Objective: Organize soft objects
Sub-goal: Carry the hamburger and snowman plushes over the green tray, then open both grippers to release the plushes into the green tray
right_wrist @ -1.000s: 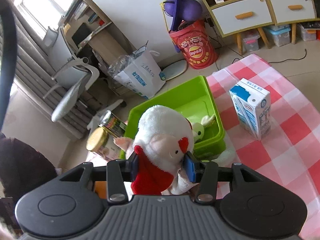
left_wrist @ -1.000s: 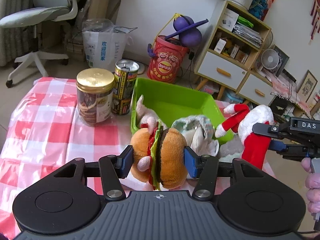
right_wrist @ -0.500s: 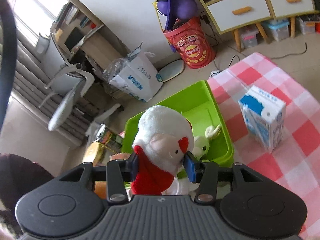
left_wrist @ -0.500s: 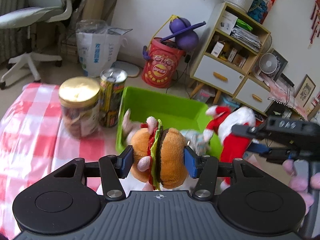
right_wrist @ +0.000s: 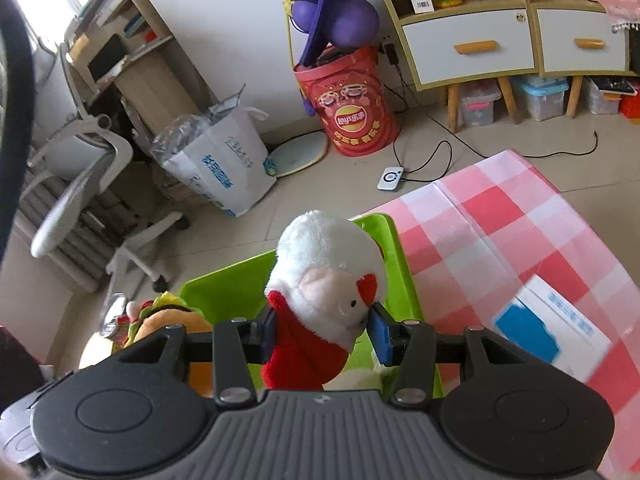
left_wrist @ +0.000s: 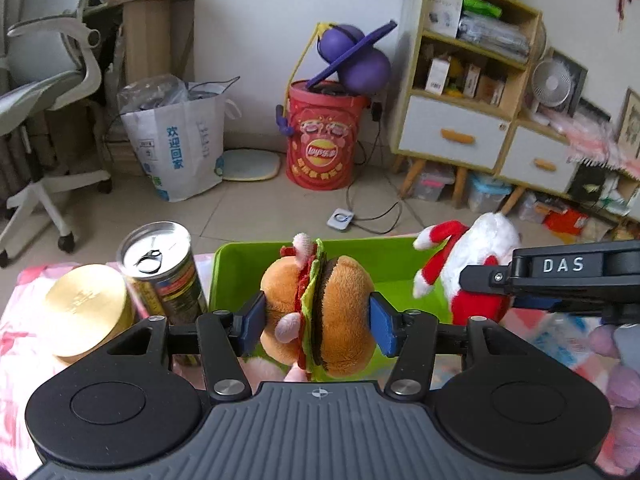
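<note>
Left wrist view first: the left gripper (left_wrist: pixel 316 322) is squeezing a burger plush (left_wrist: pixel 320 312) between its blue pads, so it's closed about as far as the toy lets it. The burger is hanging in the air in front of the green bin (left_wrist: pixel 384 258), roughly over its near edge, not resting in it. Off to the right, the right gripper (left_wrist: pixel 520 280) is coming in side-on with the red-and-white plush (left_wrist: pixel 472 260) in it, also hovering around the bin. On the left of the checkered tablecloth (left_wrist: pixel 16 320) there's a gold-lidded jar (left_wrist: pixel 86 306) and a pull-tab can (left_wrist: pixel 160 264) sitting just beside the bin.

Right wrist view: the right gripper (right_wrist: pixel 322 328) is clamped on the red-and-white plush (right_wrist: pixel 324 292) around its neck and face, pads pressing in on both sides. It's hovering over the bin's (right_wrist: pixel 404 276) right side. The burger (right_wrist: pixel 168 314) is peeking in at the lower left, and a blue-and-white carton (right_wrist: pixel 560 328) is blurred on the cloth to the right.

Progress-wise I'd say it's mid-task: both toys are picked up and lined up with the bin, neither is dropped in yet. Letting go of both is what's left. I can't tell what's already inside the bin, since the toys are blocking most of the floor.
</note>
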The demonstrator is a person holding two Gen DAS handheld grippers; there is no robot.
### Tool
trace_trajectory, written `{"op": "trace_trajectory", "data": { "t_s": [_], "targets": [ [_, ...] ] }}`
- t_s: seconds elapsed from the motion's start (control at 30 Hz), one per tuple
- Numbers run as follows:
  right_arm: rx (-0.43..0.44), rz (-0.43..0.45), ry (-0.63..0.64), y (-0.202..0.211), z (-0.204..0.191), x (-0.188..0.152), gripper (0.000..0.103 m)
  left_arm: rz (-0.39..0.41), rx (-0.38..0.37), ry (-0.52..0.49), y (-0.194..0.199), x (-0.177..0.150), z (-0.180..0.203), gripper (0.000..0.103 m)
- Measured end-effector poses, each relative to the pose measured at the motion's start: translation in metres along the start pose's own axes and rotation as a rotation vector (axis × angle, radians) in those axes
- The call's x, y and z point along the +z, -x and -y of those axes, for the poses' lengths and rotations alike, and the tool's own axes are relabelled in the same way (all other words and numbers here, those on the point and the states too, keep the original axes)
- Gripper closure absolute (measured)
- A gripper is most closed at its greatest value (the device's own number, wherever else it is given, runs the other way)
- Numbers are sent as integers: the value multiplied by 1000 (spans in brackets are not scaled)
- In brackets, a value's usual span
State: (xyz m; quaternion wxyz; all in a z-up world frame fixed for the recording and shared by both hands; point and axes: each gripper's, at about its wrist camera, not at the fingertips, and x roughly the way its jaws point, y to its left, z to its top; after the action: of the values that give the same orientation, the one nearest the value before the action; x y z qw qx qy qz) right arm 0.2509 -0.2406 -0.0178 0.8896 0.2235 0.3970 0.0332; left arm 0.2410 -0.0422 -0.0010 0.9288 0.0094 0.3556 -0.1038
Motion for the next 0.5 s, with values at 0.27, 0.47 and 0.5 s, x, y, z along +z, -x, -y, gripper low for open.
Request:
{"op": "trace_trajectory", "data": {
  "t_s": [0.27,0.47,0.5],
  "targets": [
    [-31,-20,57,-36,-5,1,84,-25,43,-64,-41,-4,7,46],
    [-51,-29,81,-46,-2,-3,84,-25,71,-88,-52,-10,9,45],
    [-53,-30,81,-47,-2,-4,83,-24,69,-85,-53,-10,8,45]
  ]
}}
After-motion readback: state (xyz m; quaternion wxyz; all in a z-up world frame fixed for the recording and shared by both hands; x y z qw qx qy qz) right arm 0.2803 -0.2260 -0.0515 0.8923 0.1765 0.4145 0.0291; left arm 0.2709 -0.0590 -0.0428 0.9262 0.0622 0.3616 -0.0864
